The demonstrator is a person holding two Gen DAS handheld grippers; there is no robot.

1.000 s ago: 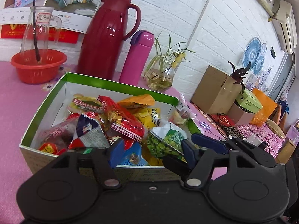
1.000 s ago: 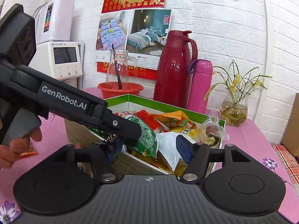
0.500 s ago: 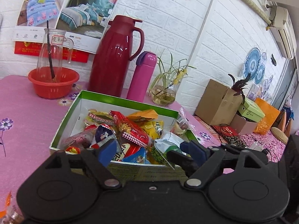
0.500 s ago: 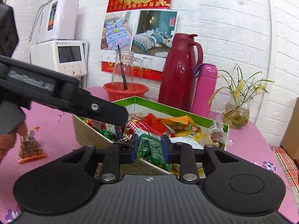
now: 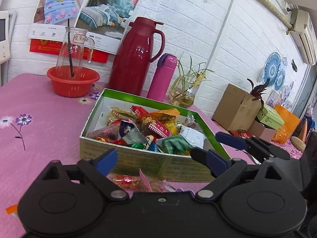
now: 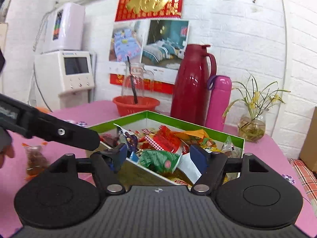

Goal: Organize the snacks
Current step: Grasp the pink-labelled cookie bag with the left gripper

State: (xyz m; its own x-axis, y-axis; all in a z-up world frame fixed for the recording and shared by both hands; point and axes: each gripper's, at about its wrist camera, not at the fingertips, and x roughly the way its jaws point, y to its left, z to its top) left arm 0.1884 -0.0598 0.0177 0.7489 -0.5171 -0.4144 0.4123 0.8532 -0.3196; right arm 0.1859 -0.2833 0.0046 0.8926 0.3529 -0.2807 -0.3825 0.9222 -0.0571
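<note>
Two grippers face a green-rimmed box [image 5: 126, 159] of snacks [image 5: 150, 127] on a pink flowered tablecloth [image 5: 39, 127]. The left gripper [image 5: 161, 161] sits just in front of the box's near wall, its blue-padded fingers [image 5: 106, 161] spread wide with nothing between them. The right gripper [image 6: 161, 156] hovers at the box's near corner, its jaws opening, with a green packet [image 6: 158, 159] lying in the box beyond the gap and not pressed by either pad. In the right view the left gripper's black arm crosses from the left edge to the box's left corner. Open cloth lies to the left of the box; behind it stand a red basin [image 5: 73, 83] holding a glass jug, a dark red flask [image 5: 134, 59], a pink bottle [image 5: 164, 77] and a plant vase [image 5: 183, 97], all against a white brick wall. The box is heaped with crinkled wrappers in red, orange, yellow, green and silver. Two wrapped sweets lie outside on the cloth: one [image 5: 126, 180] just before the box between the left fingers, another [image 6: 35, 158] to the far left, near a hand.
</note>
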